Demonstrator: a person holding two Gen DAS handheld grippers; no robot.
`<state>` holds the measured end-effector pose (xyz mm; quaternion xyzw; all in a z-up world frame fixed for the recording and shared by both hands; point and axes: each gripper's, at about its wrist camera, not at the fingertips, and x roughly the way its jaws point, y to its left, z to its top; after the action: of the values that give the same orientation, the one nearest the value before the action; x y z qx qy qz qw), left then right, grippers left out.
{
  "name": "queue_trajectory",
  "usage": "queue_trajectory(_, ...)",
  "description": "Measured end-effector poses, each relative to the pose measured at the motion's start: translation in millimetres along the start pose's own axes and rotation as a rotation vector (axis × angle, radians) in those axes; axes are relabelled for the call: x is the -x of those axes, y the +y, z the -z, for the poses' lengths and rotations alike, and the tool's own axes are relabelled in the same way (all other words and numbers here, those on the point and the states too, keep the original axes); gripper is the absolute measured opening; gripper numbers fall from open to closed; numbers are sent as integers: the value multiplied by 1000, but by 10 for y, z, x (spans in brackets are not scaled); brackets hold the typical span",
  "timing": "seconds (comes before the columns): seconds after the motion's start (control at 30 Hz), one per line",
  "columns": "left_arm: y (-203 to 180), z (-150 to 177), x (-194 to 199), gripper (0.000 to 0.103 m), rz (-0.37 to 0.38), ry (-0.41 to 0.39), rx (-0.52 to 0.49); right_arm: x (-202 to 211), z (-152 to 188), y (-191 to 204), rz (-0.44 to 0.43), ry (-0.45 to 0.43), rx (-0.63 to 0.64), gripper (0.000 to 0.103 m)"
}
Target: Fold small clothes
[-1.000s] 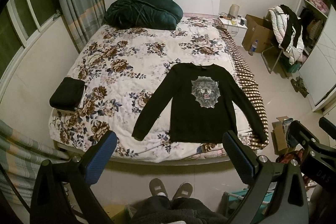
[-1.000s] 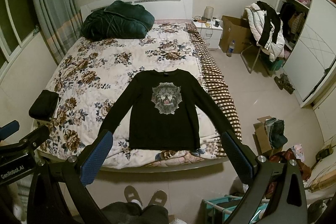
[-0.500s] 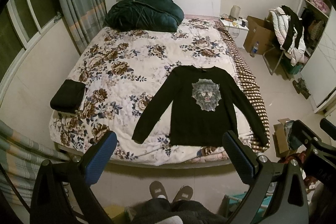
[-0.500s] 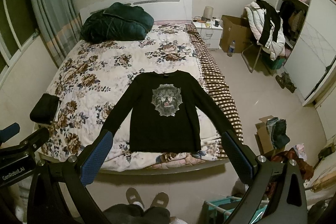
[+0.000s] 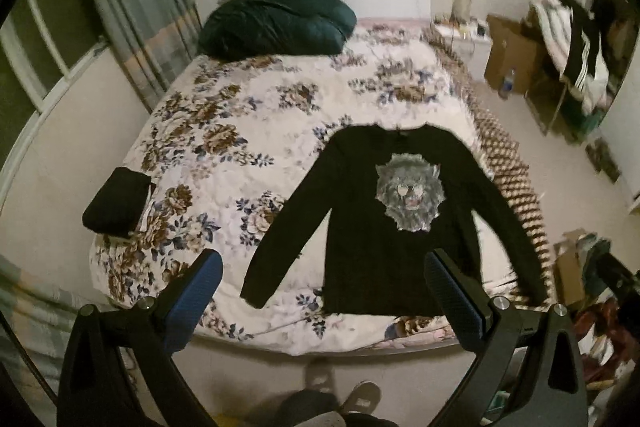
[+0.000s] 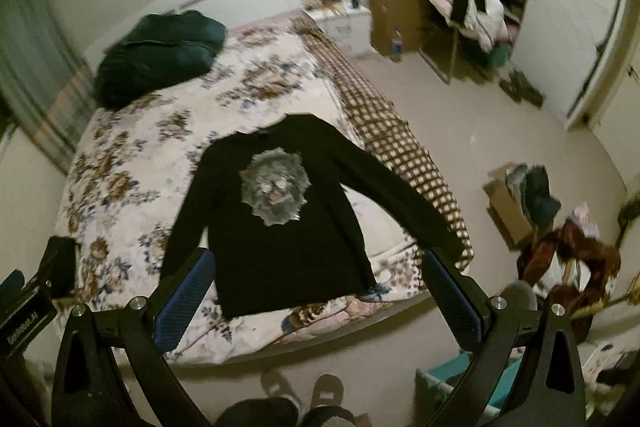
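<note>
From the left wrist view, the left gripper (image 5: 322,291) hung with its blue-padded jaws spread apart and empty. Ahead of it, a black long-sleeved top with a grey lion print (image 5: 400,223) lay flat on the floral quilted bed (image 5: 224,131), sleeves spread.

From the right wrist view, the right gripper (image 6: 320,291) was likewise wide apart, empty, the top (image 6: 276,223) ahead. Folding looked unstarted; next, each claw would likely reach for a sleeve.

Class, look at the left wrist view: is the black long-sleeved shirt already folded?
No, the black long-sleeved shirt lies flat on the bed, both sleeves spread.
</note>
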<state>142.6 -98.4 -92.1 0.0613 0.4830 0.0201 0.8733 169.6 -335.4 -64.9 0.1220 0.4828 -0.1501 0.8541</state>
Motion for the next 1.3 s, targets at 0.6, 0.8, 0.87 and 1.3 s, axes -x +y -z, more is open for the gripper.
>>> queue_trajectory(0.6, -1005, -446, -2928, 103, 66, 240, -156, -3835, -36, -1284, 166, 217, -593, 103)
queue_trajectory(0.8, -1337, -320, -3759, 103, 31, 292, -225, -4651, 731, -2222, 102, 179, -984, 103)
queue_trajectory(0.87, -1438, -268, -4014, 103, 29, 324, -245, -4837, 1019, -2505, 81, 147, -1106, 103)
queue_trajectory(1.3, -2235, 84, -5042, 103, -4, 416, -371, -5876, 2441, -3467, -26, -151, -1566, 81)
